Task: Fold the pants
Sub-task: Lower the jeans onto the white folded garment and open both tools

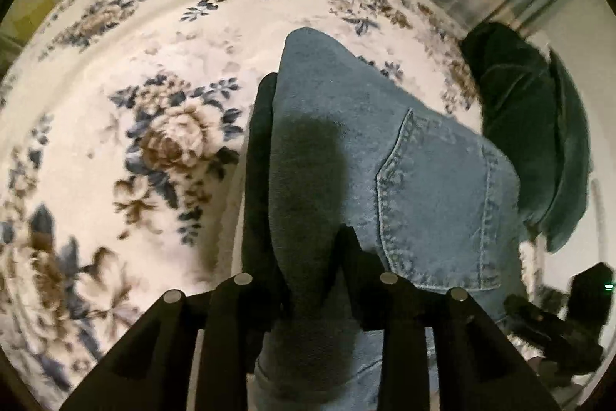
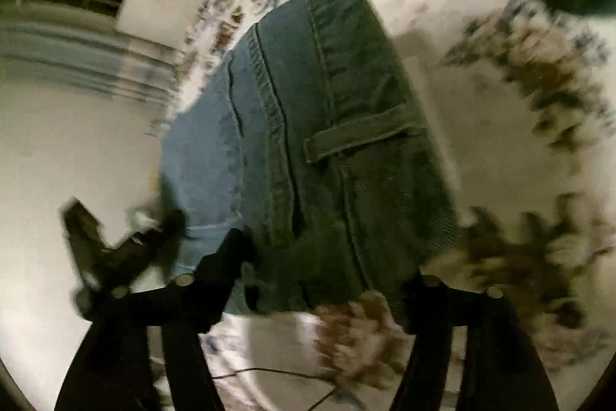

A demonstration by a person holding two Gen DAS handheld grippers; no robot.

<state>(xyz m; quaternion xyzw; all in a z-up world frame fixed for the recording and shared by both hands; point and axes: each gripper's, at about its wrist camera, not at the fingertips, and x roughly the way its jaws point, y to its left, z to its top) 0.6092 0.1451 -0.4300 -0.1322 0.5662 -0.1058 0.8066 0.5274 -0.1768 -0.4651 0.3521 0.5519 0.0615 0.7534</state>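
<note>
Left wrist view: a cream bedspread printed with blue and brown flowers is seen spread wide beneath the work. A dark green cloth is seen lying at its far right edge. The jeans, of mid-blue denim with a stitched back pocket, are held up off the bedspread, their long axis running away from the jaws toward the far side. The left gripper is seen pinched on a thick fold of denim.

In the right wrist view, heavily blurred, the right gripper is seen with its jaws set wide either side of the waistband and belt loop; whether cloth is truly clamped cannot be told. Both grippers are judged equally near the waist end.
</note>
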